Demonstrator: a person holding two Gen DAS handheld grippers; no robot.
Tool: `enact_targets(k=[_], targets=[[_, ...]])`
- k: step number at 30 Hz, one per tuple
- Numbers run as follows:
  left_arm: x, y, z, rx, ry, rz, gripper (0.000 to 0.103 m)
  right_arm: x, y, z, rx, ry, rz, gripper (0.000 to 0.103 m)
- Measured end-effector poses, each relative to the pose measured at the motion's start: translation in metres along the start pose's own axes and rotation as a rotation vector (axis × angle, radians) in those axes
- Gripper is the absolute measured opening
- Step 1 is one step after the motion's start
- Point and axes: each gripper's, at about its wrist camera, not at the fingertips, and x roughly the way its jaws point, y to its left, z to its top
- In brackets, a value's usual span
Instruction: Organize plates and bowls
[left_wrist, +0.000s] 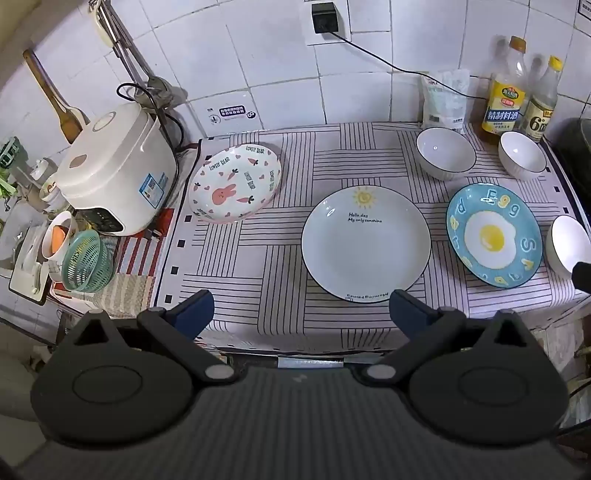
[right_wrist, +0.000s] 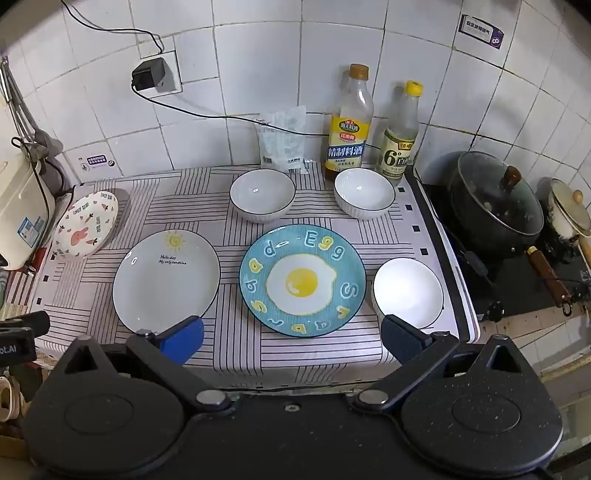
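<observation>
I am holding both claws wide open and empty, tilted down over the worktop's near edge. Ahead of the left claw (left_wrist: 301, 314) is lying the white sun plate (left_wrist: 365, 243); ahead of the right claw (right_wrist: 291, 341), the blue egg plate (right_wrist: 302, 280), with a white bowl (right_wrist: 408, 291) just right of it. I would pinch a plate's near rim (lifting gently, the glaze looks slippery). The bowl is getting cut off by the left view's edge, and two further bowls (right_wrist: 262, 195) are sitting beyond.

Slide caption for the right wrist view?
Open right gripper above egg plate, sun plate and three white bowls.
</observation>
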Motion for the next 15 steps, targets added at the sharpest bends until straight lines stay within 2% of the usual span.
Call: enact_targets(k=[10, 15], targets=[[0.003, -0.008, -0.015, -0.010, 0.003, -0.012, 0.102, 0.000, 0.002, -0.005, -0.011, 0.008, -0.014, 0.103], [0.002, -0.003, -0.007, -0.002, 0.010, -0.034, 0.102, -0.001, 0.004, -0.003, -0.021, 0.020, -0.011, 0.103]])
